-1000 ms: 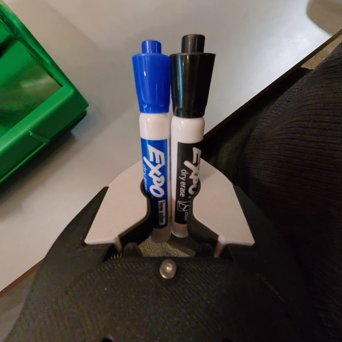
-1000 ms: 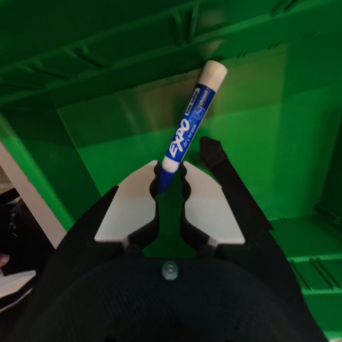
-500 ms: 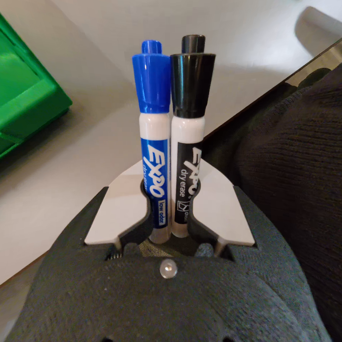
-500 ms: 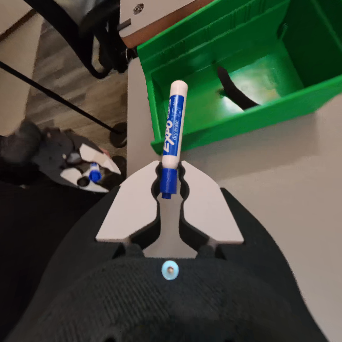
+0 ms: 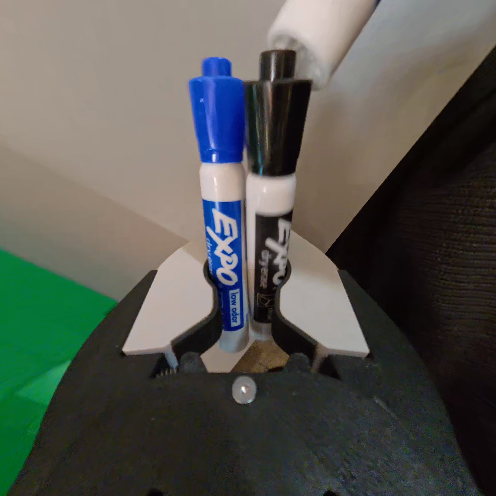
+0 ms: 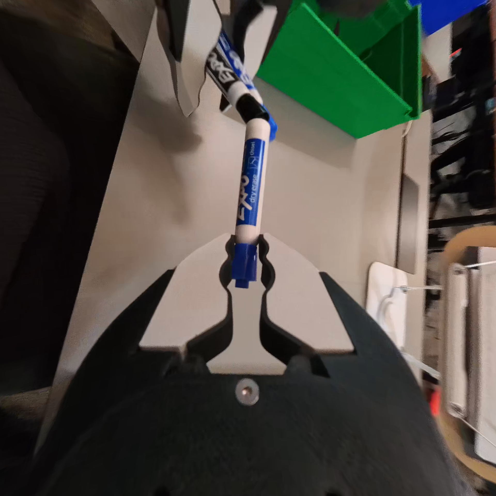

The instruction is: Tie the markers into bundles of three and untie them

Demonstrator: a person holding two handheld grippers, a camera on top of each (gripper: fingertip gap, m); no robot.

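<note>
Left gripper (image 5: 248,271) clamped on blue-capped marker (image 5: 222,204) and black-capped marker (image 5: 273,188); right gripper (image 6: 245,257) pinching third marker (image 6: 251,185), white end touching black cap ahead.

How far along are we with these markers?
Done: left gripper is shut on a blue-capped marker and a black-capped marker, side by side. In hand: right gripper is shut on a second blue marker by its cap, its tail at the black cap. Left: unclear, because the green bin's inside is hidden.

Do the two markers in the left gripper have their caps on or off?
On: blue plastic cap and black plastic cap sit on both.
</note>
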